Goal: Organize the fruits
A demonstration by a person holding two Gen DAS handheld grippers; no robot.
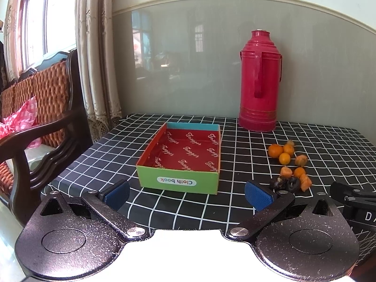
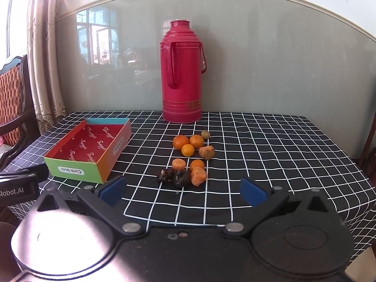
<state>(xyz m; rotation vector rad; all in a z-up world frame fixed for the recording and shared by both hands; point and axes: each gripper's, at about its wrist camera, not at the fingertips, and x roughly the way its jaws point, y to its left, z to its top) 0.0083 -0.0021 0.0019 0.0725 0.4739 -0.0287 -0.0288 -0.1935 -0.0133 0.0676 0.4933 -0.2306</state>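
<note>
Two handheld grippers are hovering low over the near edge of a table draped in a black cloth [image 2: 258, 141] with a white grid.

The left gripper [image 1: 188, 195] is holding its blue-padded jaws wide apart, gripping nothing. Straight ahead at its 12 o'clock, an open cardboard tray [image 1: 181, 178] is sitting just beyond the fingertips: green front wall, red printed lining, nothing lying inside it.

The right gripper [image 2: 182, 191] is likewise holding its jaws spread, nothing between them. At its 12 o'clock, close in front, the fruit cluster [image 2: 188, 157] is resting on the cloth. Three small round oranges [image 2: 188, 144] are sitting together at the far side, a small greenish-brown fruit [image 2: 205, 134] lying just behind them at 1 o'clock. A tan, lumpy fruit [image 2: 206, 152] is lying beside the oranges to the right. Nearer, more orange pieces [image 2: 198, 176] are sitting against two dark shrivelled fruits [image 2: 174, 176], possibly dried dates; the view is too soft to tell.

From the right gripper, the tray is lying at 10 o'clock, well apart from the fruit.

A tall red thermos flask [image 2: 182, 75] is standing upright at the back of the table, against the wall. A wooden chair [image 1: 47, 108] with a woven back is standing off the table's left end, by a curtain [image 1: 94, 47].
</note>
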